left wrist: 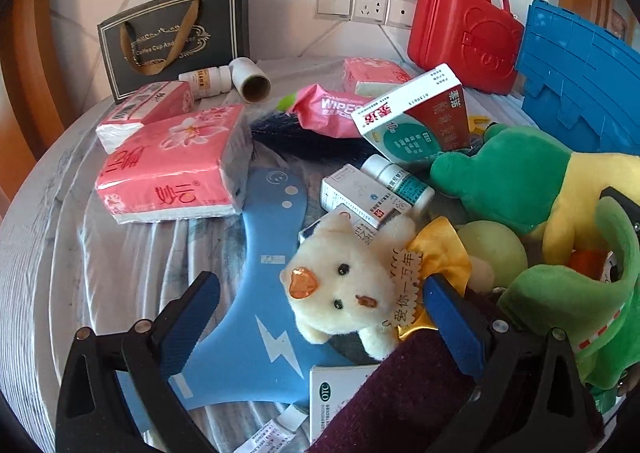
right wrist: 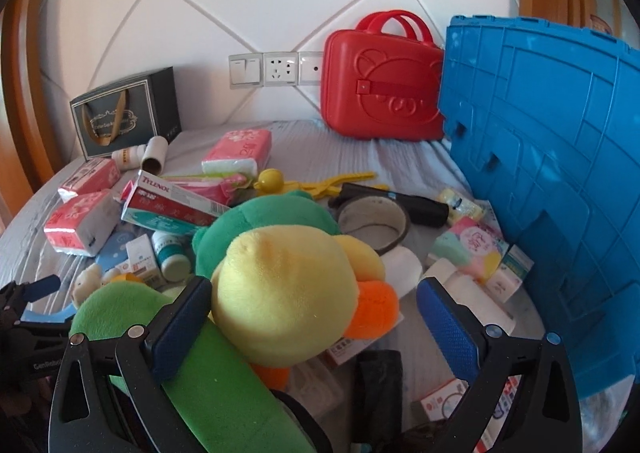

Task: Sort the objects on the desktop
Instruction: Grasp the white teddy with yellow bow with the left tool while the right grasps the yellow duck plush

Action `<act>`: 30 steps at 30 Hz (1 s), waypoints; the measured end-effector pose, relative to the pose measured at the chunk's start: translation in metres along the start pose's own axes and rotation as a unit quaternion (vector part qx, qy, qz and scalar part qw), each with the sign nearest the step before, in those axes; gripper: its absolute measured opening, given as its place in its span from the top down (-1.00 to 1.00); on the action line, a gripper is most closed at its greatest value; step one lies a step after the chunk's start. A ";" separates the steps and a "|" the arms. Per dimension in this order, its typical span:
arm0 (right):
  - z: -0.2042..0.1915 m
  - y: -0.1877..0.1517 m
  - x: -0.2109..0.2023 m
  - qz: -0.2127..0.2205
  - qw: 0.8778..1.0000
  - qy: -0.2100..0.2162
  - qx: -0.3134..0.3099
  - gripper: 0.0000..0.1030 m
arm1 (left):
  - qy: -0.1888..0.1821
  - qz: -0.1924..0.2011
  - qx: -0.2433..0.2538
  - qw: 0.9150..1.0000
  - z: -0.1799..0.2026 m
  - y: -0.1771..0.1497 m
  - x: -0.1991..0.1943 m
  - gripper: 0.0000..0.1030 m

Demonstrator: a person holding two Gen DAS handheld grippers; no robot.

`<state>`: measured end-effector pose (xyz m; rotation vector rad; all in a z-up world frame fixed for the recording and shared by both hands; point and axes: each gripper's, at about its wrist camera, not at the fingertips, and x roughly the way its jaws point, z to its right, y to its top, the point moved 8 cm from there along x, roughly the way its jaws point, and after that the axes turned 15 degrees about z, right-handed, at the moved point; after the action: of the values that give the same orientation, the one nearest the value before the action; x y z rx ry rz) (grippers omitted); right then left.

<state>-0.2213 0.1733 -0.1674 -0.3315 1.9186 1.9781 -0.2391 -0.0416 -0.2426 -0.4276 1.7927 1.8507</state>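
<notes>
My left gripper (left wrist: 320, 317) is open over a cluttered grey table, with a small cream teddy bear (left wrist: 344, 285) lying between its blue pads, untouched. Under the bear lies a blue curved board (left wrist: 264, 333). My right gripper (right wrist: 314, 325) is open around the yellow and orange head of a green plush toy (right wrist: 280, 293); its left finger (right wrist: 180, 329) rests against the plush. That plush also shows in the left wrist view (left wrist: 532, 189). Pink tissue packs (left wrist: 172, 169), medicine boxes (left wrist: 412, 117) and bottles (left wrist: 400, 181) lie scattered.
A blue crate (right wrist: 560, 173) stands at the right, a red carry case (right wrist: 380, 89) and a dark gift bag (right wrist: 120, 117) against the back wall. A tape roll (right wrist: 372, 221), yellow clip toy (right wrist: 312, 183), pastel pack (right wrist: 468, 249) and white rolls (right wrist: 472, 297) lie near the crate.
</notes>
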 end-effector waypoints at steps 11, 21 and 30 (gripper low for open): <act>0.000 -0.009 0.008 -0.015 1.000 0.009 -0.001 -1.00 | 0.006 -0.017 0.010 1.000 0.005 0.000 0.013 -1.00; -0.002 -0.024 0.035 -0.052 0.997 0.039 0.034 -0.58 | 0.007 -0.015 0.012 1.000 0.006 0.000 0.013 -0.95; 0.003 -0.016 0.012 -0.032 0.997 0.058 0.040 -0.18 | -0.025 0.013 0.011 1.000 0.019 0.006 0.000 -0.11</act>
<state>-0.2253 0.1777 -0.1864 -0.4884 2.0263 1.8723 -0.2401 -0.0230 -0.2358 -0.3496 1.7911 1.8418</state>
